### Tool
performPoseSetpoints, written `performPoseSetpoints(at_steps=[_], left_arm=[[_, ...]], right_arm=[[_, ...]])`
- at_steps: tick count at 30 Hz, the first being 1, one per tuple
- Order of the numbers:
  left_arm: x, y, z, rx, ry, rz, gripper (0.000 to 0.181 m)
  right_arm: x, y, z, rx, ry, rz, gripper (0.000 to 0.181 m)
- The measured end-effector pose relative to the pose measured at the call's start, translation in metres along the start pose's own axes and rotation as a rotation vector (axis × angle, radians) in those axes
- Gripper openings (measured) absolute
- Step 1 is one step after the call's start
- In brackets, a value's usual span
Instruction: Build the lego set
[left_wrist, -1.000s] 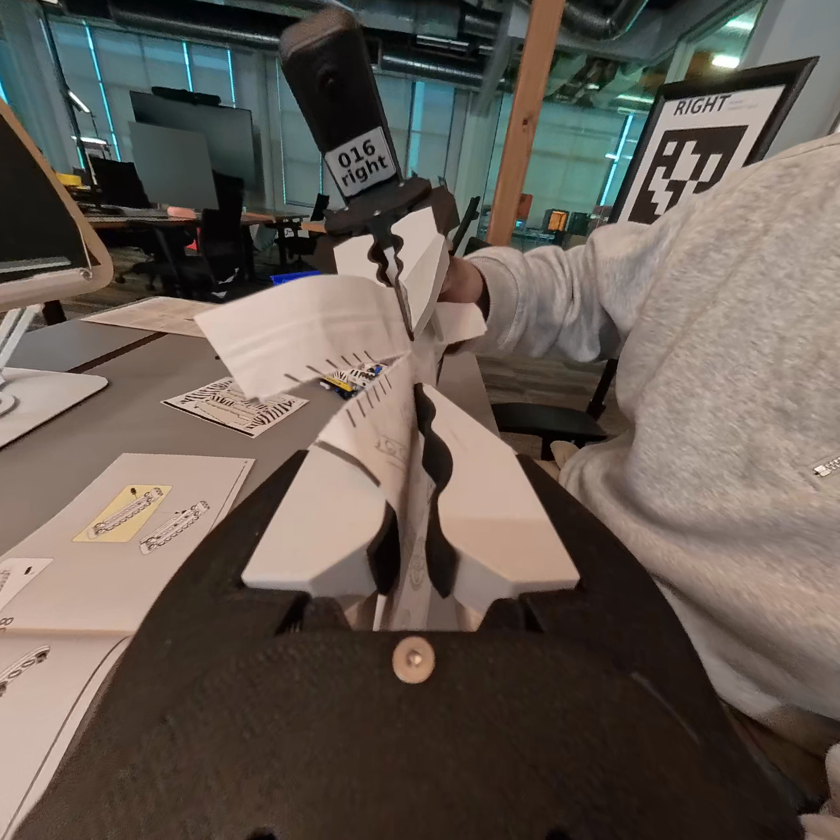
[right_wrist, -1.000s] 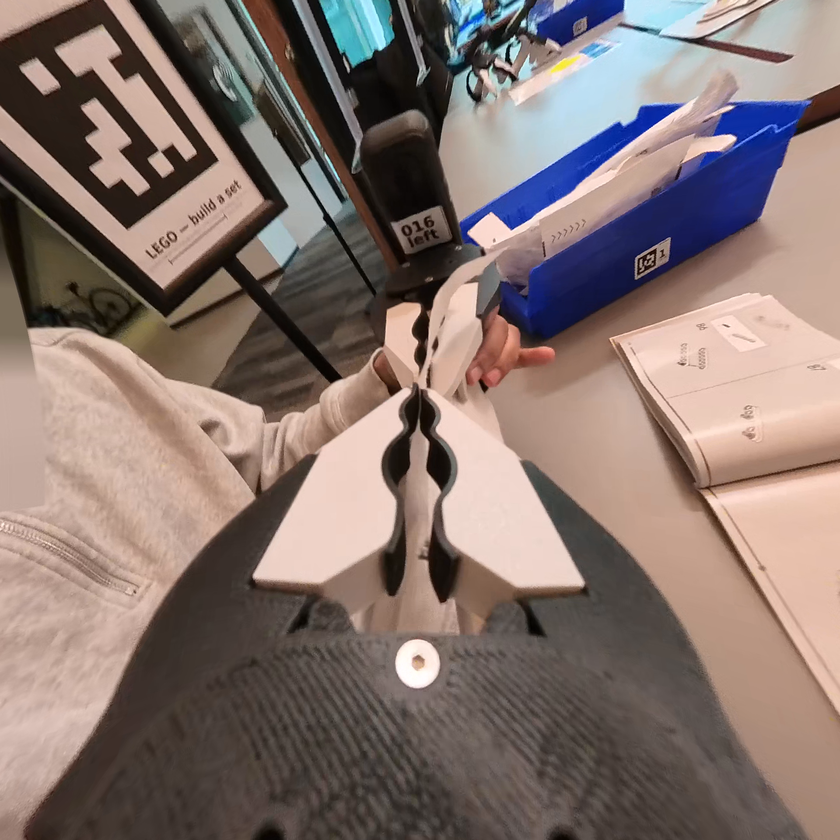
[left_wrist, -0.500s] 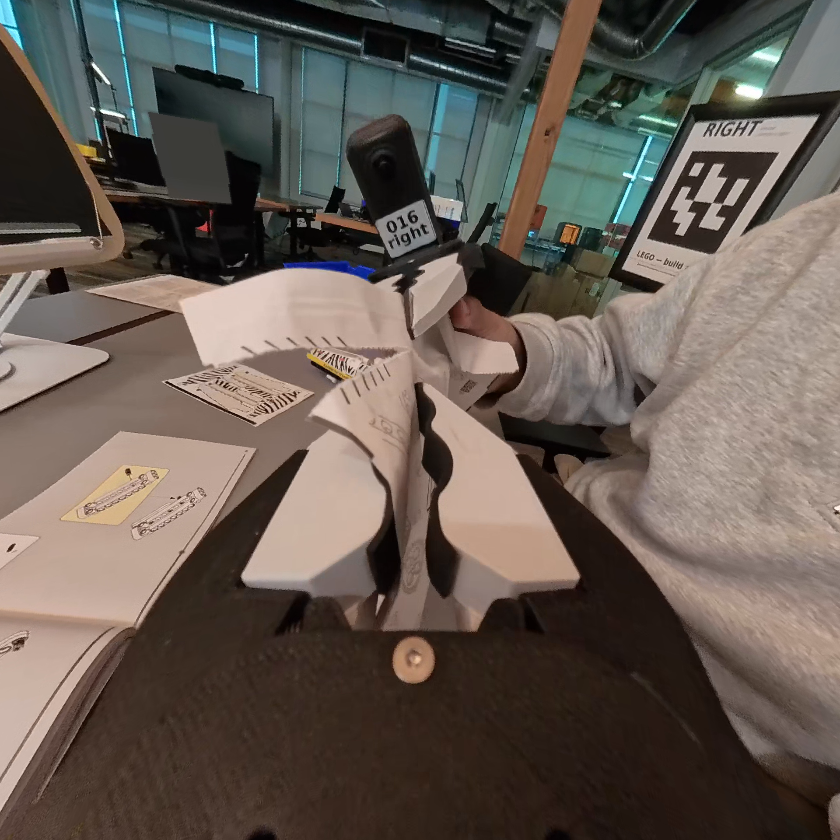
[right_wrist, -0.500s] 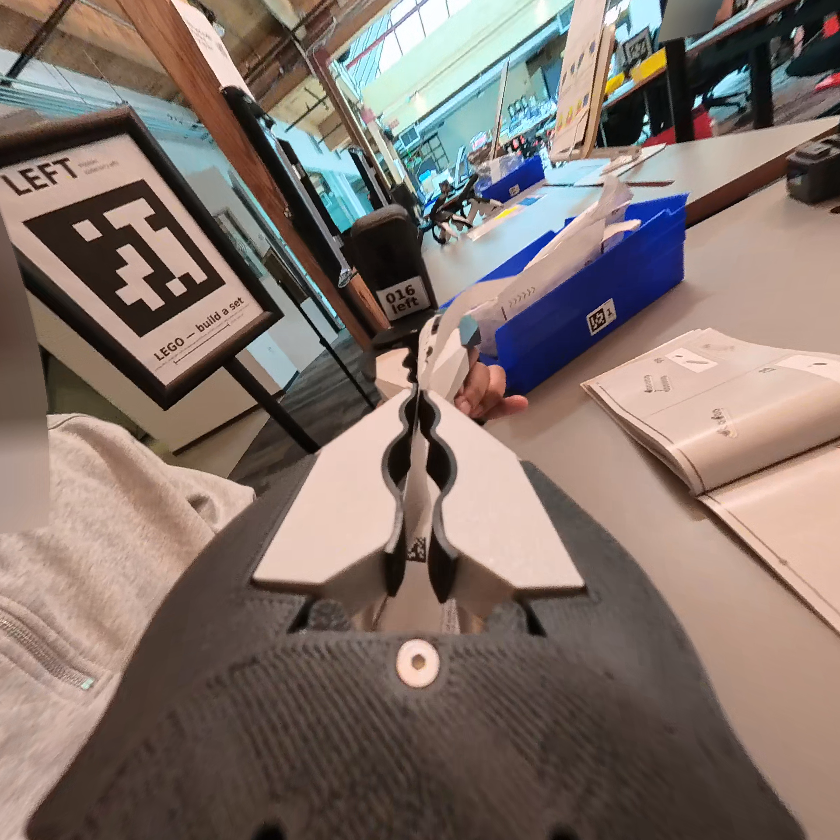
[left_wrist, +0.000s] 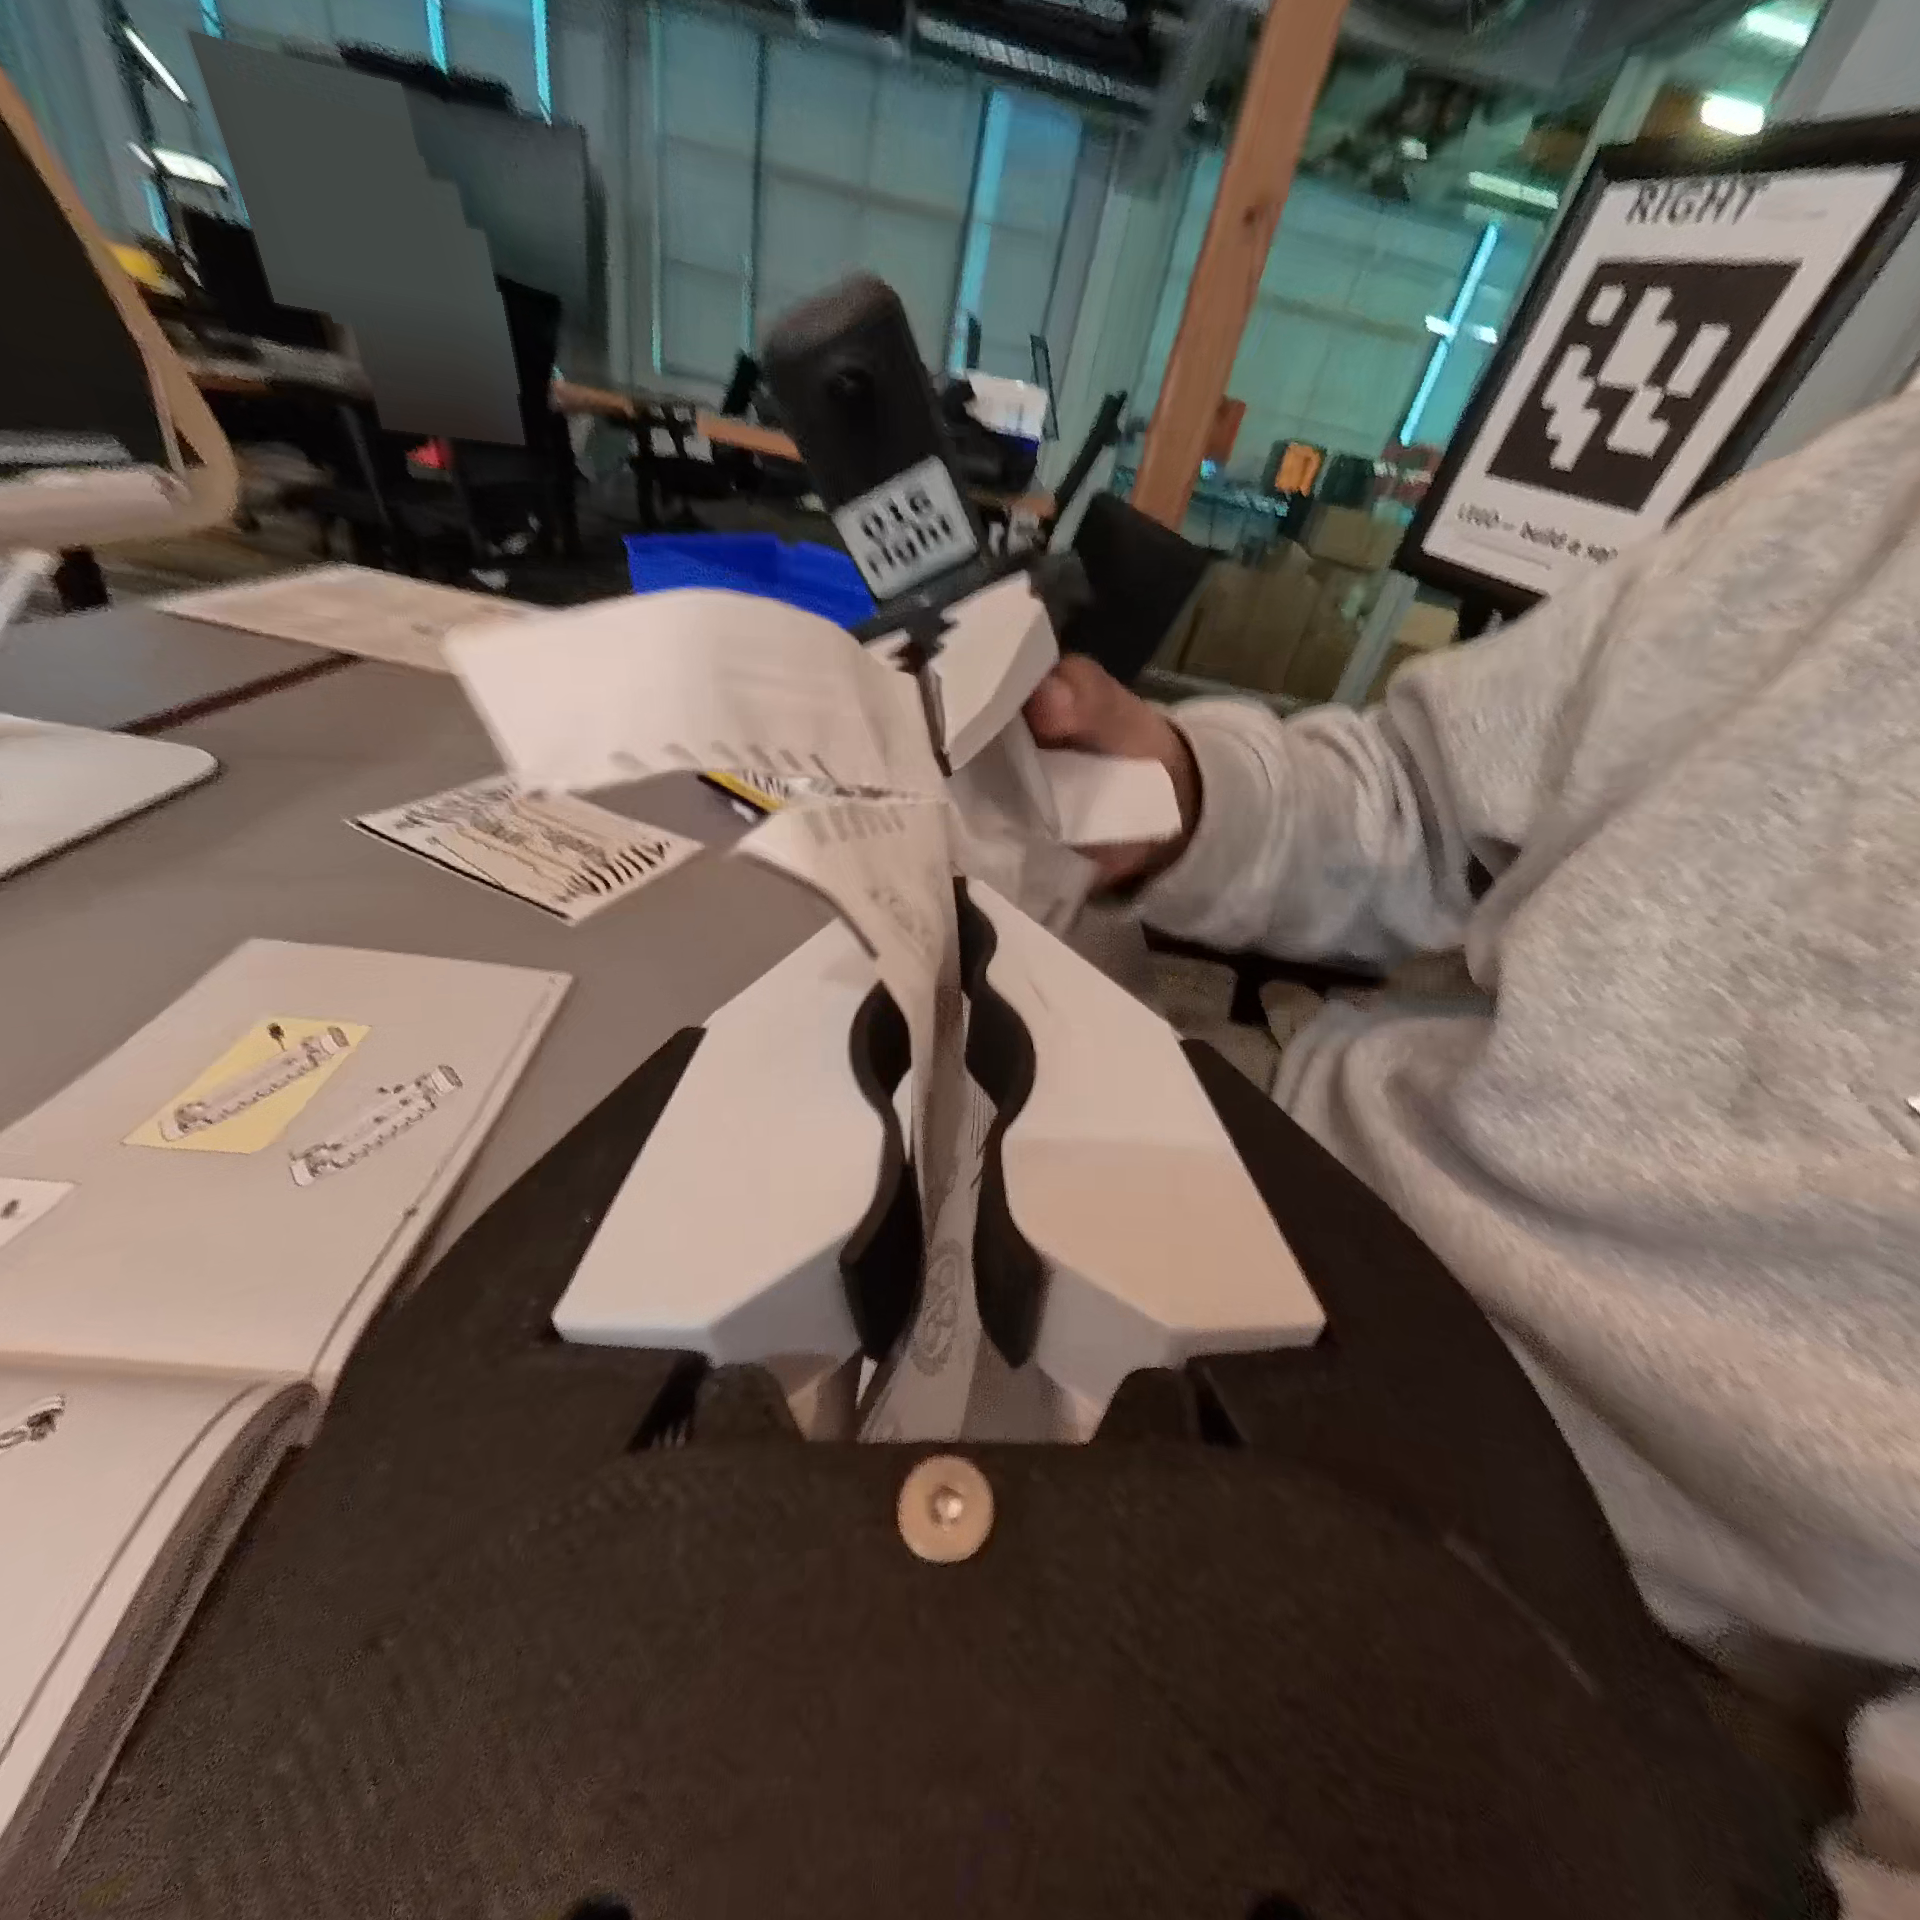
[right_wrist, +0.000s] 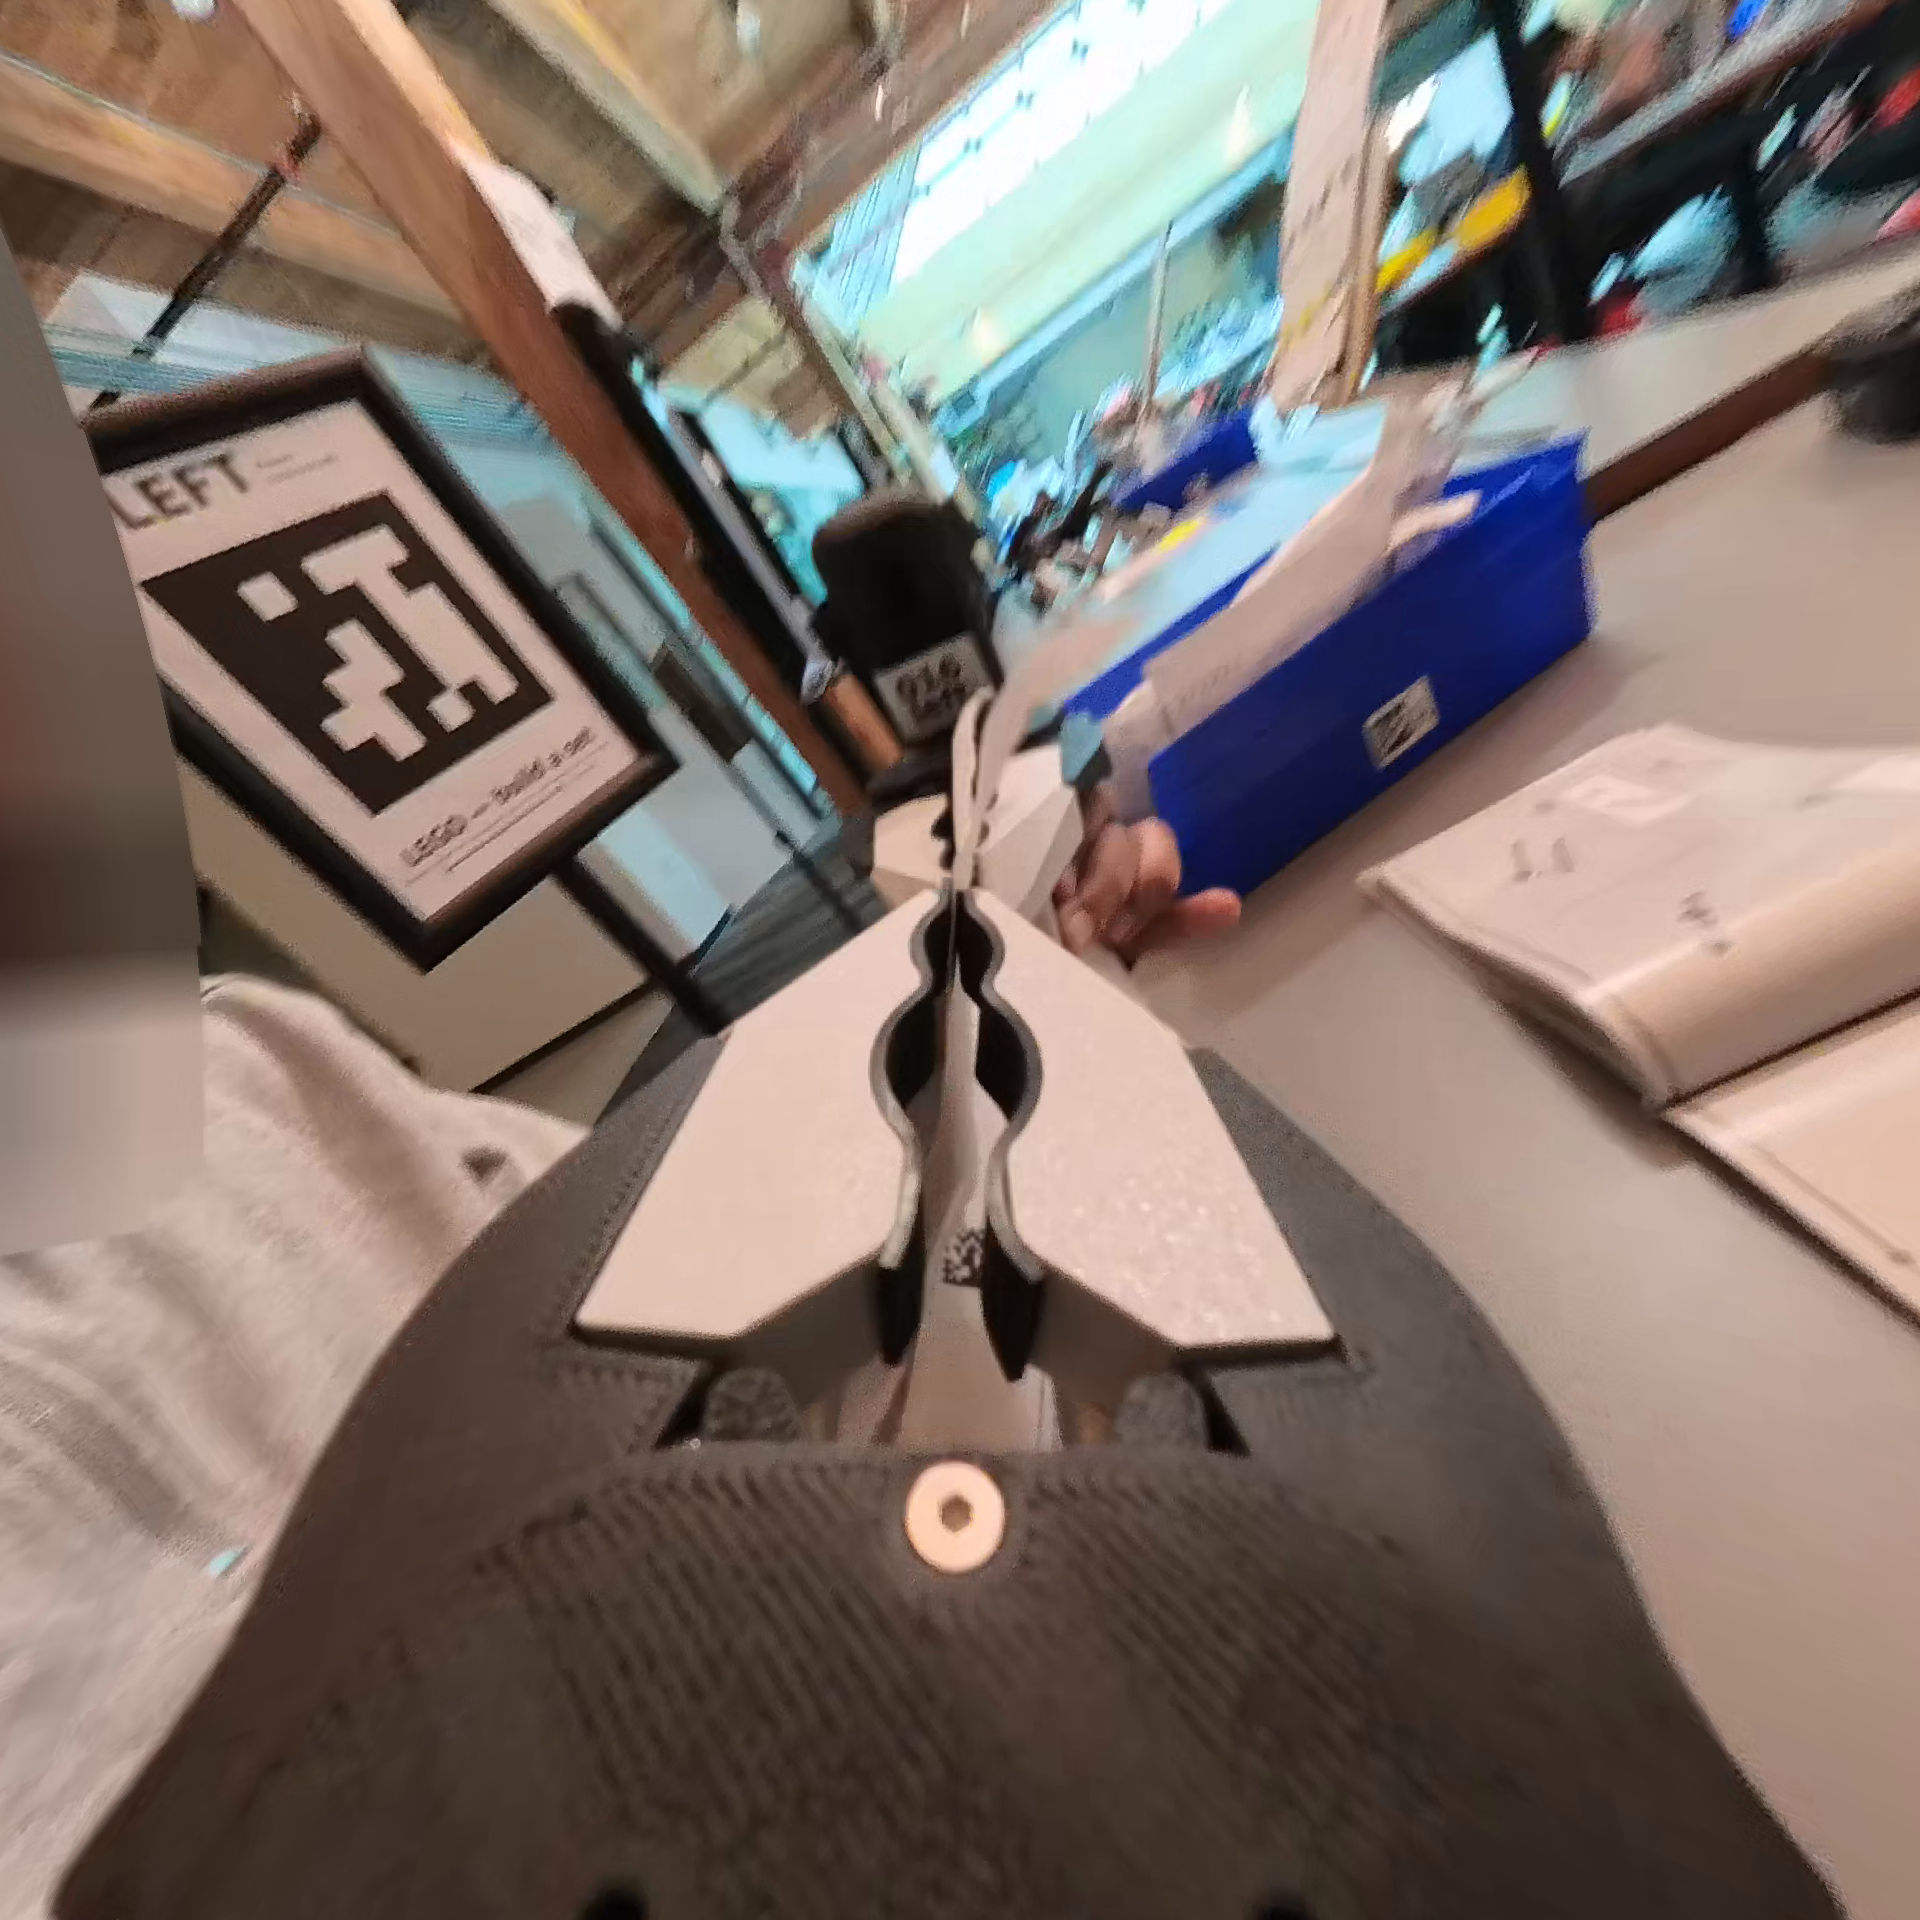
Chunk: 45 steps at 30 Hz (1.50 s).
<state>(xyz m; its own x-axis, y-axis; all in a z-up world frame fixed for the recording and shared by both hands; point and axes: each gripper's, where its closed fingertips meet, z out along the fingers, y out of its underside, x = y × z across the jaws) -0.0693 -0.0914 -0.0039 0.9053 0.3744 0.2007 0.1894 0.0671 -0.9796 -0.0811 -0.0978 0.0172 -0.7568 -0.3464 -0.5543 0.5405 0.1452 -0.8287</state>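
A white paper parts bag (left_wrist: 675, 696) is stretched between my two grippers above the grey table's (left_wrist: 208, 883) near edge. It is torn open along a printed dashed line, with one flap spread to the left. My left gripper (left_wrist: 951, 914) is shut on the bag's near strip. My right gripper (left_wrist: 935, 675) is shut on the far part, with a hand behind it. In the right wrist view, my right gripper (right_wrist: 954, 904) is shut on a strip of the bag (right_wrist: 951, 1174), and my left gripper (right_wrist: 971, 821) faces it closely. The bag's contents are hidden.
An open instruction booklet (left_wrist: 260, 1143) lies on the table; it also shows in the right wrist view (right_wrist: 1662, 904). A striped sticker sheet (left_wrist: 520, 842) lies beyond it. A blue bin (right_wrist: 1351, 665) holds more white bags. A monitor base (left_wrist: 62, 790) stands far left. A grey sleeve (left_wrist: 1558, 935) is at the right. Less than 4 cm separates the two grippers' tips.
The two grippers have pulled apart, both still shut on the bag. The tear has widened and the upper flap has spread out to the left. Both views have tilted and blurred.
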Motion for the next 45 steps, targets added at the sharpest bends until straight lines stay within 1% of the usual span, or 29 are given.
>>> performPoseSetpoints(at_steps=[1,3,5,7,8,9,11,13,15,16,19,22,25,28,31,32,34,35,37,39,40,43,45], left_arm=[[0.003,0.004,0.0,-0.035,0.022,-0.013,0.0],[0.009,0.005,-0.001,-0.054,0.053,-0.022,0.0],[0.015,0.005,0.001,-0.075,0.076,-0.019,0.0],[0.02,0.006,0.005,-0.092,0.102,-0.022,0.0],[0.02,0.006,0.007,-0.096,0.104,-0.025,0.0],[0.02,0.007,0.008,-0.101,0.104,-0.029,0.0],[0.021,0.007,0.01,-0.1,0.113,-0.036,0.0],[0.022,0.007,0.009,-0.093,0.124,-0.038,0.0],[0.023,0.007,0.008,-0.089,0.13,-0.033,0.0],[0.024,0.002,0.007,-0.063,0.132,-0.026,0.0],[0.024,-0.015,0.006,0.035,0.108,0.016,0.0],[0.017,-0.018,0.008,0.052,0.034,0.055,0.0],[0.01,-0.019,0.0,0.08,0.013,0.03,0.0],[0.007,-0.007,0.004,0.003,0.009,0.024,0.0],[0.013,-0.011,0.008,0.032,0.058,0.01,0.0],[0.014,-0.009,0.009,0.019,0.066,0.008,0.0],[0.015,-0.006,0.01,0.009,0.084,0.007,0.0],[0.015,-0.006,0.009,0.015,0.09,0.002,0.0],[0.016,-0.007,0.009,0.025,0.105,-0.005,0.0],[0.015,-0.004,0.01,0.012,0.107,-0.012,0.0],[0.015,-0.002,0.01,0.003,0.106,-0.012,0.0],[0.013,-0.003,0.009,0.014,0.098,-0.012,0.0],[0.011,-0.007,0.008,0.047,0.086,-0.004,0.0]], right_arm=[[0.0,0.002,-0.003,-0.049,-0.021,0.018,0.0],[-0.006,-0.004,-0.01,-0.109,-0.057,0.01,0.002],[-0.003,0.0,-0.012,-0.252,-0.017,-0.031,0.015],[-0.001,0.006,-0.008,-0.382,0.031,-0.08,0.039],[-0.006,0.009,-0.005,-0.434,0.018,-0.091,0.039],[-0.012,0.012,-0.001,-0.478,-0.003,-0.093,0.038],[-0.02,0.02,0.004,-0.557,-0.026,-0.113,0.01],[-0.017,0.022,0.007,-0.6,0.015,-0.16,0.0],[-0.019,0.022,0.007,-0.612,0.023,-0.175,0.0],[-0.02,0.019,0.009,-0.584,0.019,-0.169,0.0],[-0.027,0.0,0.011,-0.423,-0.027,-0.095,0.0],[-0.022,-0.009,0.007,-0.308,-0.032,-0.065,0.0],[-0.017,-0.022,-0.004,-0.189,-0.031,-0.021,0.0],[-0.008,-0.012,-0.008,-0.226,0.005,-0.03,0.0],[-0.011,-0.018,-0.008,-0.204,-0.04,-0.003,0.0],[-0.012,-0.018,-0.007,-0.216,-0.053,0.007,0.012],[-0.01,-0.01,-0.007,-0.294,-0.062,0.027,0.039],[-0.01,-0.003,-0.007,-0.335,-0.074,0.041,0.044],[-0.013,0.009,-0.008,-0.413,-0.107,0.075,0.032],[-0.019,0.016,-0.009,-0.448,-0.139,0.07,0.019],[-0.02,0.016,-0.009,-0.446,-0.139,0.055,0.001],[-0.015,0.013,-0.01,-0.439,-0.089,0.013,0.0],[-0.016,0.009,-0.01,-0.399,-0.075,0.008,0.0]])
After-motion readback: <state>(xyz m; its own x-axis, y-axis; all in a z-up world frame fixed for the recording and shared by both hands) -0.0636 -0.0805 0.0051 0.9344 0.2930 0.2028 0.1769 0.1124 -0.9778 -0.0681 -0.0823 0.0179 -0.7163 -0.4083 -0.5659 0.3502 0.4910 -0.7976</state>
